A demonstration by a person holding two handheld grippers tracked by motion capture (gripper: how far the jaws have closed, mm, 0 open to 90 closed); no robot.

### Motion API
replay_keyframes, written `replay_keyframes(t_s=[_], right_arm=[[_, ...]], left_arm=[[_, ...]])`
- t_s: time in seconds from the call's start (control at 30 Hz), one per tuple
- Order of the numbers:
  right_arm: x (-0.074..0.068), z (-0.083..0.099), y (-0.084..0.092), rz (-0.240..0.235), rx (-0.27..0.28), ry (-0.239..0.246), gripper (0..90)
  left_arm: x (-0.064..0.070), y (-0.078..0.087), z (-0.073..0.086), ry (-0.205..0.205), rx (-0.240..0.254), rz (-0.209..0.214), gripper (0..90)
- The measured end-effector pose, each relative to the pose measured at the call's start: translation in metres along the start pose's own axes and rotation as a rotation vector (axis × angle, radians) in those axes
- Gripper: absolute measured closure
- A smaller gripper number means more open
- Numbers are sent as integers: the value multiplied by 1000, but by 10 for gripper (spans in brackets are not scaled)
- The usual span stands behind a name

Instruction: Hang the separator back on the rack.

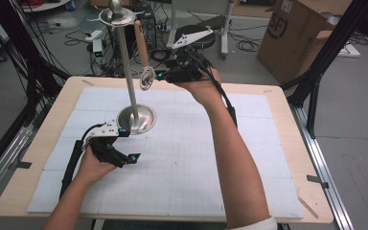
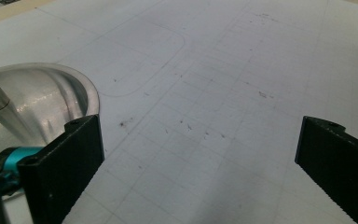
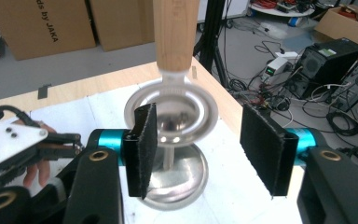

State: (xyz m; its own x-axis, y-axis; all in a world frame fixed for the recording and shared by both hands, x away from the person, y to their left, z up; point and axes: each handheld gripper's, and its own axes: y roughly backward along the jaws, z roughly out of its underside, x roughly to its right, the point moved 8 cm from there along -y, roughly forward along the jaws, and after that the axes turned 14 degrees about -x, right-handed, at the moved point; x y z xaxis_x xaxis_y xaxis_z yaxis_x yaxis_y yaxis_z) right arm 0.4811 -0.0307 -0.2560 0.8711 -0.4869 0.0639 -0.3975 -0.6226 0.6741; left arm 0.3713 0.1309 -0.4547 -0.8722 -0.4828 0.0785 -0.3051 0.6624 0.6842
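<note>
The right gripper (image 3: 196, 149) has its black fingers (image 3: 142, 147) spread apart, and between them hangs the shiny round metal head of a wooden-handled utensil (image 3: 172, 109), close to the near finger but gripped by neither. In the high view this right gripper (image 1: 159, 75) is held up above the far side of the tabletop (image 1: 268, 93), its tips just beside the utensil (image 1: 143, 57), which dangles from the top disc of a tall silver metal stand with a thin pole and a round dished base (image 1: 135, 96). The left gripper (image 2: 196, 172) also has its fingers (image 2: 63, 170) spread wide, with nothing between them but the white gridded mat (image 2: 223, 70) that covers the tabletop. Its left finger sits just beside the rim of the stand's base (image 2: 51, 98), though I cannot tell whether they touch. From above, the left gripper (image 1: 129, 143) rests low on the mat (image 1: 196, 167), right in front of the base, held by the person's left hand (image 1: 93, 165). Beyond the tabletop lie cables and a brown cardboard box (image 1: 297, 36) on the floor.
</note>
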Motion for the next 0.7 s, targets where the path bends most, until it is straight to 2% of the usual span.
replay_keyframes(t_s=[0.2, 0.7], right_arm=[[3, 22, 9, 5, -32, -7, 410], [6, 78, 30, -1, -47, -53, 356]], left_arm=[[0, -1, 1, -1, -7, -3, 17], [1, 0, 0, -7, -7, -3, 17]])
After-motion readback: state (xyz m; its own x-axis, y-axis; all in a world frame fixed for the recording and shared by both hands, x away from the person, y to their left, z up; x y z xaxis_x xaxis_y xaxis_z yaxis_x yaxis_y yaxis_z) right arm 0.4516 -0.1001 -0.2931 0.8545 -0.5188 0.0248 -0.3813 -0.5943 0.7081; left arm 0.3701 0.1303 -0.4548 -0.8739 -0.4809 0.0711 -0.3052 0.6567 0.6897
